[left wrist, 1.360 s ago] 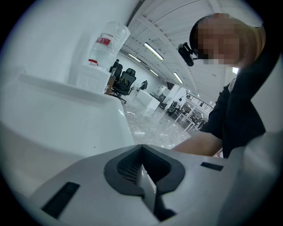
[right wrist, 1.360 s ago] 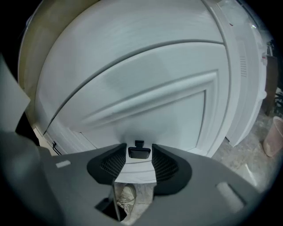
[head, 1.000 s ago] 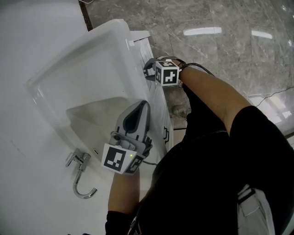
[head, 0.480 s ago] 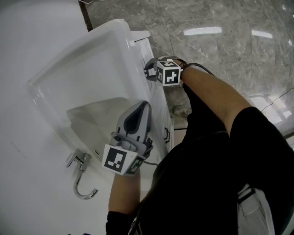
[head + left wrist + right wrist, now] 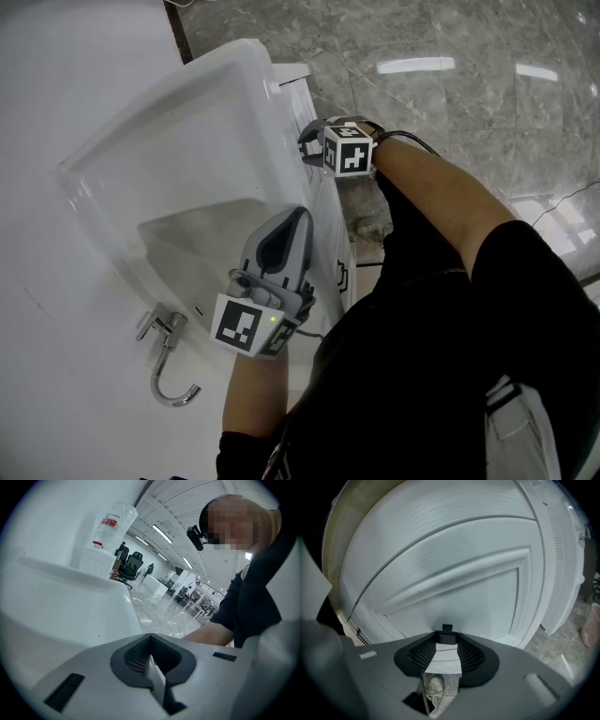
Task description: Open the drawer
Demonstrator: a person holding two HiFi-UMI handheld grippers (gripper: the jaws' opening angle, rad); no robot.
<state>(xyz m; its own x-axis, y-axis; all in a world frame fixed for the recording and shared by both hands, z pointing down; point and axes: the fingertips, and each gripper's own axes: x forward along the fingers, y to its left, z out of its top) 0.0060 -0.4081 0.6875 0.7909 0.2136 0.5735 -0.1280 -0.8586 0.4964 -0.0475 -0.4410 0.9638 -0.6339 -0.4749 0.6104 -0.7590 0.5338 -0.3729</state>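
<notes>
1. White vanity counter (image 5: 103, 375) with a moulded rectangular basin fills the left of the head view. The cabinet face runs along its front edge, next to the grey marble floor (image 5: 450, 103).
2. White panelled drawer front (image 5: 454, 588) is the task's thing. It sits on the cabinet face under the basin rim and fills the right gripper view. It looks flush with its frame and no interior shows. Judged fully closed, so no opening is done yet.
3. Left claw (image 5: 298, 216) hangs over the basin with its tips pressed together and nothing between them. It is well apart from the drawer and looks idle.
4. Right claw (image 5: 446, 641) is at the drawer front, jaws set fairly wide and clenched on the handle at their tips.
5. Chrome tap (image 5: 169, 370) stands on the counter behind the left claw and plays no part here.
6. Small black handle (image 5: 446, 629) spans the gap between the right claw's tips, and both pads appear to touch it.
7. Progress: reach and grasp look done. The whole pull is left, straight out from the cabinet face. Risk, as a judgement: the handle is small, so the tips could slip off it.
</notes>
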